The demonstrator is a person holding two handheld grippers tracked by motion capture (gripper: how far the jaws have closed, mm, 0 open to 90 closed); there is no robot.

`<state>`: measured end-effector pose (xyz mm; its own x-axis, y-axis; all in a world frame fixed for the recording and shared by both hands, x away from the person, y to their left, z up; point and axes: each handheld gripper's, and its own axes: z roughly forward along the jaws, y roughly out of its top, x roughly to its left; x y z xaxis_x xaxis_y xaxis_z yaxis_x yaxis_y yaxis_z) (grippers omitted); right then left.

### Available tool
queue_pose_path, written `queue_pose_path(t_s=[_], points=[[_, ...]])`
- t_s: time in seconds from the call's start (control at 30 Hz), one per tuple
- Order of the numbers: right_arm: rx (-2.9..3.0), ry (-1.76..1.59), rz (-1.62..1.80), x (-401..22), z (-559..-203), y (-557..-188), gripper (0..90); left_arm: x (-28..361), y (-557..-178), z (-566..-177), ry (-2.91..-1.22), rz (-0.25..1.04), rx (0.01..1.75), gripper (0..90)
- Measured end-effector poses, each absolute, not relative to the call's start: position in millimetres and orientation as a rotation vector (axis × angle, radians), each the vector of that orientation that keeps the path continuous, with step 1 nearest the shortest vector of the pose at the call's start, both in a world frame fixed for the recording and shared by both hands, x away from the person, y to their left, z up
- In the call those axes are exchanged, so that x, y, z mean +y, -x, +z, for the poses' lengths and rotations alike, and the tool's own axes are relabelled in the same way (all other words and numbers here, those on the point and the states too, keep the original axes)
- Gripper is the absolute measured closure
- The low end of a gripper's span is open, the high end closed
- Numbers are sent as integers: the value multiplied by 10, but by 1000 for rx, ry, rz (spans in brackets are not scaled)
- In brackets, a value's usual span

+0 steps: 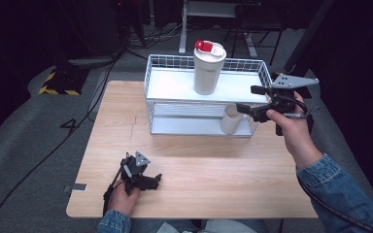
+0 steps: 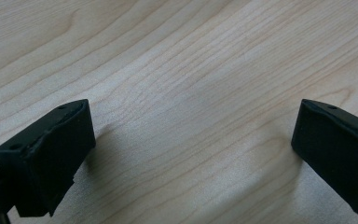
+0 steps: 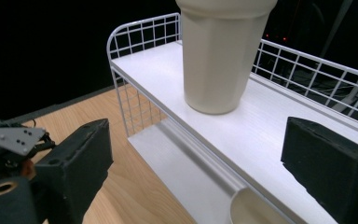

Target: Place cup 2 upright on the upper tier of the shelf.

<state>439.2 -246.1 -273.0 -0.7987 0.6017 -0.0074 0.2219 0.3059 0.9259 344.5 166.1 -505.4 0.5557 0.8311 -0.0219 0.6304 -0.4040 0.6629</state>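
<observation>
The right hand-held gripper (image 1: 245,99) hovers at the right end of the wire rack (image 1: 160,90), jaws apart and gripping nothing. The small cup (image 1: 231,119) lies on the lower shelf just below and left, on its side, mouth toward it, partly hidden. The left hand-held gripper (image 1: 156,180) rests open on the worktop (image 1: 213,165), well apart.

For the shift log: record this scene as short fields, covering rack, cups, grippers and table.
rack: white wire rack, two tiers, at the table's far edge
tumbler: cream, red-and-white lid, upright on the top shelf
cup: white, on the lower shelf at the rack's right end
right gripper: at the rack's right end, jaws open around the top shelf's edge above the cup, gripping nothing
left gripper: low over the table near its front edge, jaws open, nothing between them
table: light wood
</observation>
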Motion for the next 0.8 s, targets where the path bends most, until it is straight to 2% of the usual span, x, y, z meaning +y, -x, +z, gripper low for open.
queue_pose_path(t_s=[0.1, 0.8], points=[[2239, -716, 1475, -2539, -2771, -4309, 130, 1661, -3445, -5054, -2165, 416, 1169, 0], [2301, -776, 1376, -2910, -3254, -3771, 160, 1629, -3451, -5056, -2152, 419, 1193, 0]])
